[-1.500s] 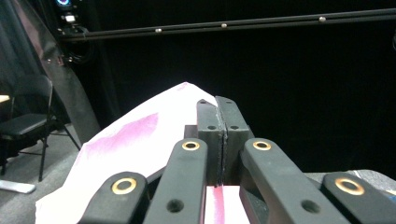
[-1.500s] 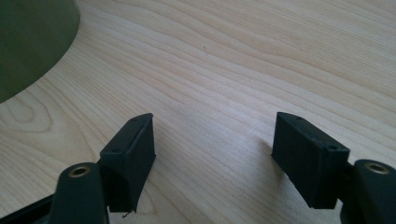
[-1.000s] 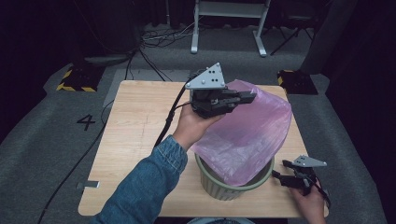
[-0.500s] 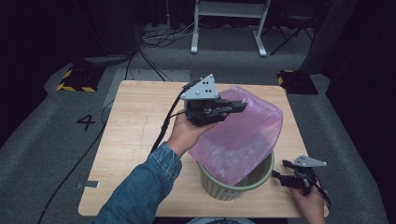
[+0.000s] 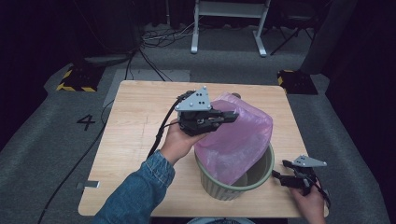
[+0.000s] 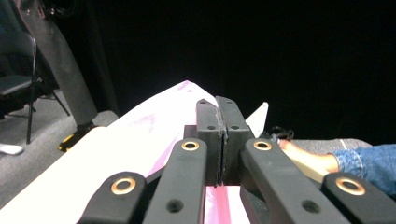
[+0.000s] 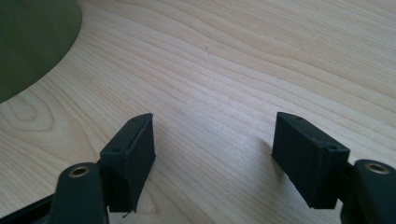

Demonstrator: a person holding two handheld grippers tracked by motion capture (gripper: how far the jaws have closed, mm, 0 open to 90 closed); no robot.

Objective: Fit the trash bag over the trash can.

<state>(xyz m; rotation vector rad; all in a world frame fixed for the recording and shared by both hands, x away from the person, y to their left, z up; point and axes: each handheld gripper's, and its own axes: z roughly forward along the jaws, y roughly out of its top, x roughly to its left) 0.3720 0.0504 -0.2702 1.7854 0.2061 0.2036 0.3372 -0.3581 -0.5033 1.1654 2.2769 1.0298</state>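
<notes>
The left gripper [image 5: 232, 115] clamps the pink plastic bag's [image 5: 238, 135] upper edge, holding it upright so its bottom sits inside the green bin [image 5: 259, 177] at the near right, while the right gripper [image 5: 279, 176], jaws apart and empty, waits beside the bin on the wooden table [image 5: 135, 135].

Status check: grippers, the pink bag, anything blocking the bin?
Left gripper shut on pink bag, bag bottom inside green bin. Right gripper open, empty, beside bin. Nothing in the way.

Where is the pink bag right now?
In the high view the pink bag is right of the table's centre, its lower end inside the green bin, its upper edge pinched by the left gripper.
</notes>
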